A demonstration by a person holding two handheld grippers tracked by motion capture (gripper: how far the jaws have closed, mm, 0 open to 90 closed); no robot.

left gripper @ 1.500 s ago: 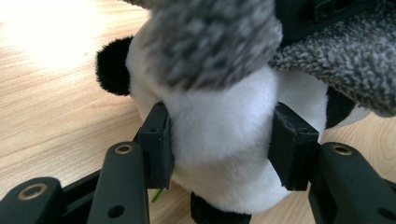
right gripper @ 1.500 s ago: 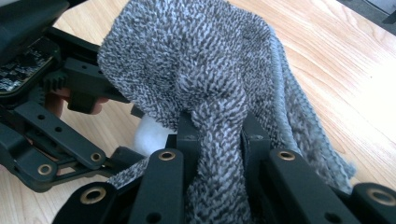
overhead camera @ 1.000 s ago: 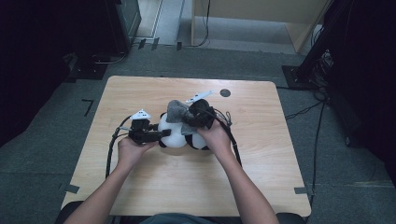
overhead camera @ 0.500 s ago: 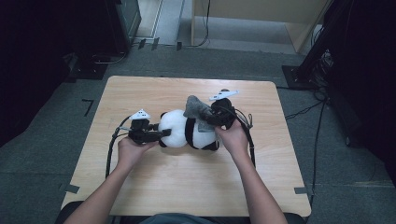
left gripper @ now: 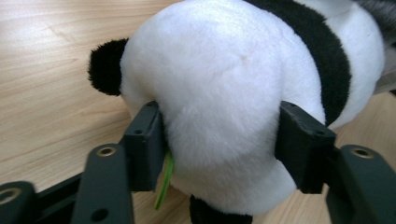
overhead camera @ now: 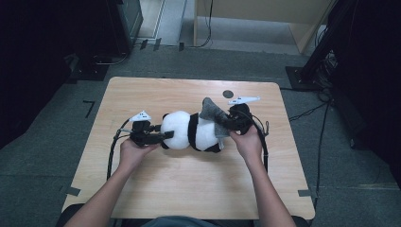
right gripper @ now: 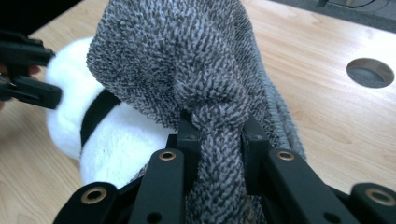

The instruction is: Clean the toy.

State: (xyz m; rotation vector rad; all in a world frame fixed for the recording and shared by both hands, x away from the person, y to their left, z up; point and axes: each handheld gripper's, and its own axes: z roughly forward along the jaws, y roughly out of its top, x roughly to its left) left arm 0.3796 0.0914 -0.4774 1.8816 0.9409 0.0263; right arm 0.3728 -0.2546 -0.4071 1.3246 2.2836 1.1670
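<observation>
A: Starting from the left edge of the worktop [overhead camera: 189, 189]: what of the left claw [overhead camera: 163, 136]?

B: Set across the white head of the toy panda [overhead camera: 182, 130], one pad on each side, fur bulging round both. Jaws just been opening a little, yet pressing on the head between them. Thin green tag [left gripper: 164, 179] caught beside one pad.

A: And the panda itself?

B: Lying lengthwise near the middle of the worktop, head toward the left edge, body toward the right, a little nearer the far edge than the near one.

A: Handling?

B: Probably light and very soft. Squashes under the pads, so likely to slip out of a loose hold. No fear of breaking. Best taken across the head or the round body, deep in the stuffing, not by an ear or a tuft of fur.

A: Further right?

B: Grey cloth [overhead camera: 211, 112], looped like towelling, draped over the panda's rear end and rising toward the far edge. Limp, stretchy by the look, rough enough to drag on the fur.

A: Right claw [overhead camera: 226, 126]?

B: Closed tight on a bunched fold of that cloth, nothing else between the pads. Good place to hold: thick gathered fold, not a single edge.

A: Anything beyond?

B: Round hole [overhead camera: 228, 93] in the worktop near the far edge, well clear of the work.
</observation>
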